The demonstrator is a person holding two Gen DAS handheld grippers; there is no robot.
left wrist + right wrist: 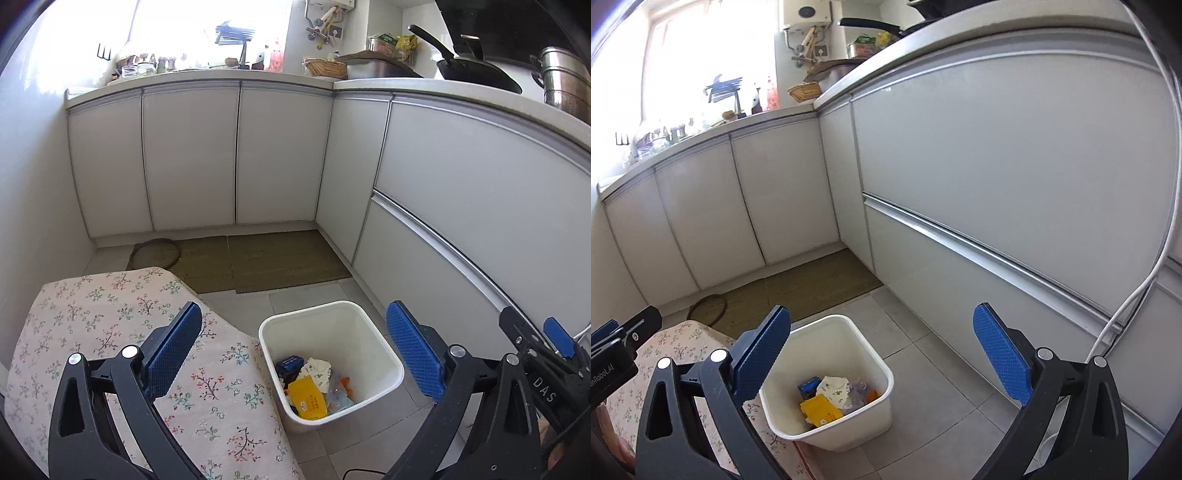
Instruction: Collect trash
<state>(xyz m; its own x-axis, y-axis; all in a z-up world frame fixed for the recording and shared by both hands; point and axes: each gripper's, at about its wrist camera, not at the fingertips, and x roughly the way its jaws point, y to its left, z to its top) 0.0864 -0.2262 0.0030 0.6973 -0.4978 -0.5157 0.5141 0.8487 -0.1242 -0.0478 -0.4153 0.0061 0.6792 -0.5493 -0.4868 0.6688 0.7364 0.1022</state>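
A white trash bin [386,356] [849,430] stands on the grey tiled floor beside a low table. Inside lie a yellow packet [308,400] [820,408], a blue box [290,365] [809,386], crumpled white floral paper [317,371] [833,389] and some clear wrappers. My left gripper [293,314] hangs above the bin, jaws wide open with nothing between the blue pads. My right gripper [882,312] is also open and empty, above and behind the bin. Each gripper's body shows at the edge of the other's view.
The table's floral cloth [110,332] [683,347] touches the bin's left side. White cabinets [280,158] close off the back and right. Brown mats [284,258] and a round ring [155,253] lie on the floor. A white cable [1145,288] hangs at right.
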